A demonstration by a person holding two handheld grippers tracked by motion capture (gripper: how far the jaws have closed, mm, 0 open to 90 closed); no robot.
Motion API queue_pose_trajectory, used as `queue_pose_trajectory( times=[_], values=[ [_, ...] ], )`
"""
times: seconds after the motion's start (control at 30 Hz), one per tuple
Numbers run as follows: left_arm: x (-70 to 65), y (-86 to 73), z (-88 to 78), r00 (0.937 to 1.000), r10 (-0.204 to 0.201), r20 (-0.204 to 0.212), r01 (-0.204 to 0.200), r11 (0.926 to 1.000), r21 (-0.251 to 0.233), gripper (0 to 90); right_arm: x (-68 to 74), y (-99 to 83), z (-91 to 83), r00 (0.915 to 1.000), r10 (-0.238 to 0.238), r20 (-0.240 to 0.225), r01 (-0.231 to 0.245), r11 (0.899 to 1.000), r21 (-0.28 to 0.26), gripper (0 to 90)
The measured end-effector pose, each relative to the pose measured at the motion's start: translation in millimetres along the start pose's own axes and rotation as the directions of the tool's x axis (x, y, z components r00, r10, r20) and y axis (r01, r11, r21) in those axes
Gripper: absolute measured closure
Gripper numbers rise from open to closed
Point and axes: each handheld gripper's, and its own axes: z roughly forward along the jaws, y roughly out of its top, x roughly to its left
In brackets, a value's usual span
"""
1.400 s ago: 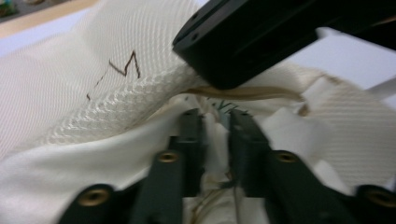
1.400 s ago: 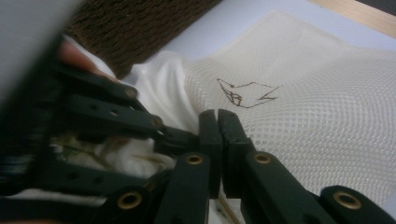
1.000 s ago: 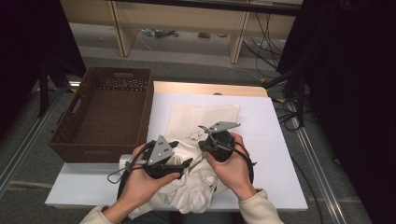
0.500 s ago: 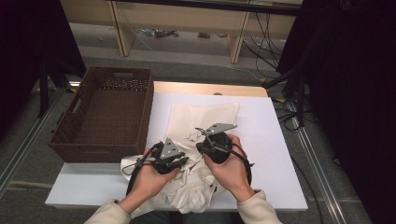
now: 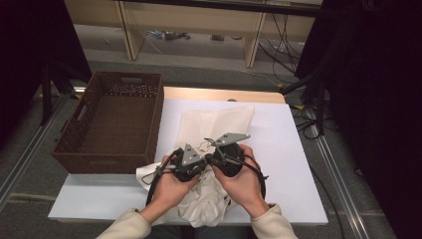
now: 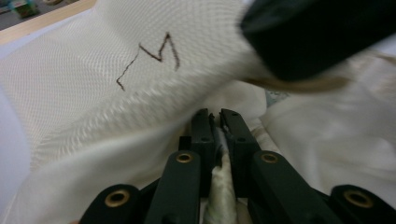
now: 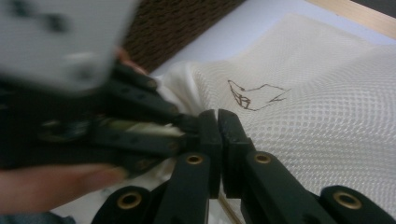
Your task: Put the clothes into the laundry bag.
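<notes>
A cream-white mesh fabric bag (image 5: 214, 134) with a brown scribble drawn on it lies on the white worktop (image 5: 293, 164), its far part spread flat and its near part bunched under the person's hands at the near edge. The left tongs (image 6: 215, 122) have just been closing, and the left gripper view shows a thin fold of the mesh pinched between the two black jaws. The right tongs (image 7: 217, 122) are pressed fully together; a light strip runs down below the jaws, yet whether cloth is caught between them I cannot tell. In the high view the two tongs sit close together, almost touching, over the crumpled near portion.

By my reading, the gathering of the bag is under way: one grip is secured, but the cloth is neither folded nor lifted, and the dark brown woven basket (image 5: 112, 124) on the left stands empty, so any move into it remains to be done.

The basket's right wall runs just beside the bag's left edge, leaving little room on that side. The right half of the worktop is bare and offers space. The bunched cloth lies at the near edge.
</notes>
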Motion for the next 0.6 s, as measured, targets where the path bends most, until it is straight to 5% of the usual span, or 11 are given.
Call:
queue_pose_trajectory(
  times=[0.1,0.13,0.23,0.27,0.3,0.4,0.5,0.53,0.6],
  values=[
    [3.6,-0.1,-0.1,0.999,0.044,0.007,-0.045,0.9986,0.027,81.2,4.4,1.3,-0.5,0.9996,-0.02,-0.018,0.02,1.0,-0.003,90.0],
    [1.6,-0.9,-0.6,0.9988,0.047,0.014,-0.046,0.9989,-0.007,77.6,4.5,1.0,-0.9,0.9998,-0.013,-0.012,0.013,1.0,-0.003,90.0],
    [-0.3,-0.9,-13.3,0.9957,0.081,0.045,-0.08,0.9967,-0.016,57.3,0.5,0.7,-2.1,0.9999,0.011,-0.006,-0.011,1.0,-0.011,90.0],
    [-2.0,-1.4,-19.8,0.9936,0.094,0.062,-0.093,0.9953,-0.026,50.3,-3.7,0.8,-1.5,0.9995,-0.028,-0.011,0.028,0.999,-0.022,90.0],
    [-2.4,-1.5,-26.4,0.9919,0.108,0.067,-0.106,0.9938,-0.033,44.7,-2.1,0.5,-3.8,0.9998,0.022,-0.002,-0.022,1.0,-0.015,90.0],
    [-0.1,-0.5,-48.0,0.9885,0.146,0.039,-0.144,0.9882,-0.052,33.9,-5.4,0.9,-4.6,0.9998,-0.016,0.009,0.016,0.999,-0.031,90.0],
    [10.6,-3.5,-70.9,0.992,0.125,0.018,-0.123,0.9905,-0.061,29.9,-3.2,0.4,-4.7,0.9998,0.019,0.009,-0.018,0.999,-0.027,90.0],
    [13.9,-5.2,-74.3,0.9932,0.115,0.014,-0.114,0.9913,-0.065,29.6,-5.3,1.0,-4.2,0.9998,-0.019,0.008,0.02,0.999,-0.029,90.0],
    [24.6,-12.0,-76.5,0.9958,0.088,0.023,-0.087,0.9941,-0.065,29.2,-4.6,1.6,-4.1,0.9999,-0.007,0.008,0.007,1.0,-0.026,90.0]
  ],
)
